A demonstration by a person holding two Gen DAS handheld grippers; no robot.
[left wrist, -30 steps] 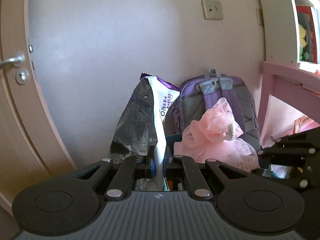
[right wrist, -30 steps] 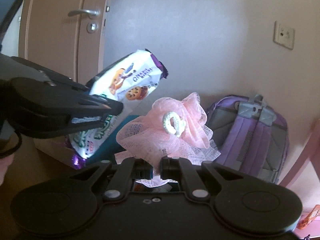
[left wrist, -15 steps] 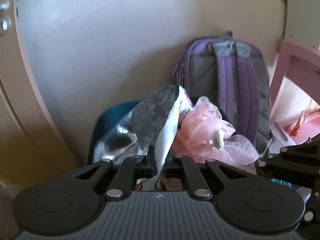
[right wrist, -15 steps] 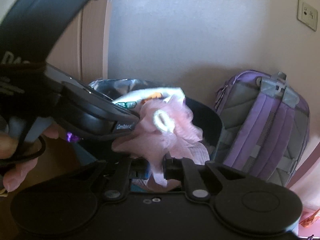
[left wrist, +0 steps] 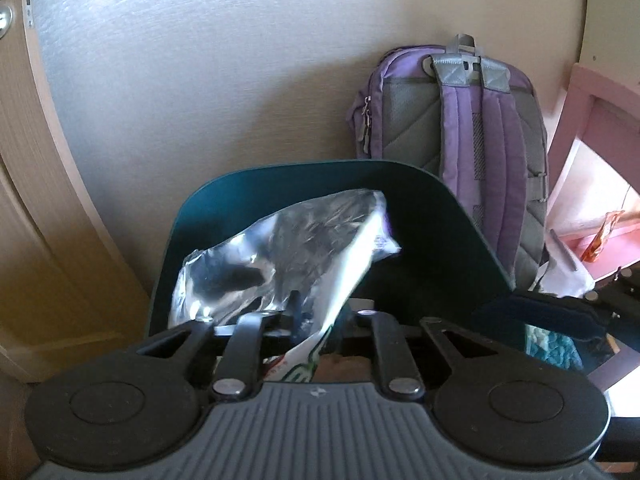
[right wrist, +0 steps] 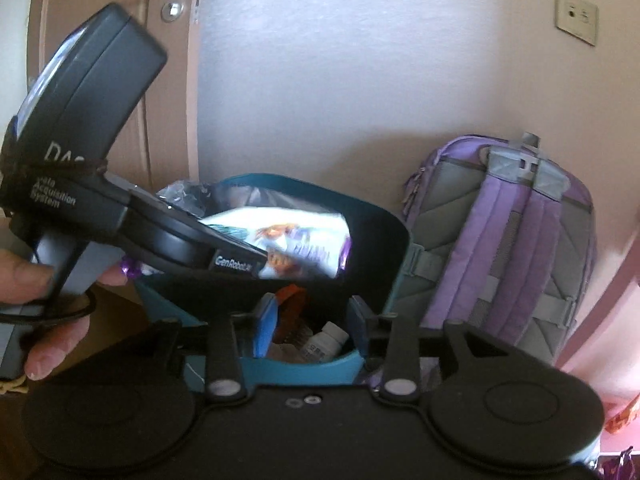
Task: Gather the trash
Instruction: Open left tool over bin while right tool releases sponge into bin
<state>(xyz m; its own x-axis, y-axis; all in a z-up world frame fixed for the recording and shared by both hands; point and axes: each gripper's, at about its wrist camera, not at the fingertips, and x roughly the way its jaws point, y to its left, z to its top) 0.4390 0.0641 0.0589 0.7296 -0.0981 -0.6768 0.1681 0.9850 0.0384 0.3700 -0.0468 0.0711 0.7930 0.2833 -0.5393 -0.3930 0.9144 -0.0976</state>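
The pink mesh puff that the right gripper [right wrist: 310, 326] pinched half a second ago is gone from its fingers, which now stand spread and empty over the teal bin [right wrist: 304, 368]. The left gripper [left wrist: 316, 316] has also spread since then, though the snack wrapper [left wrist: 288, 256] lies between its fingers, foil side up, hanging over the bin's mouth at 12 o'clock.

Inside the bin, a white bottle [right wrist: 326, 342] and an orange scrap show below the right fingers. The bin's far rim stands just beside the purple backpack [left wrist: 472, 132] at 2 o'clock; the wooden door [right wrist: 168, 80] is at 10 o'clock. Room above the bin is open.

The left gripper's body reads "GenRobot" and "Data Acquisition System"; the wrapper's print is blurred.
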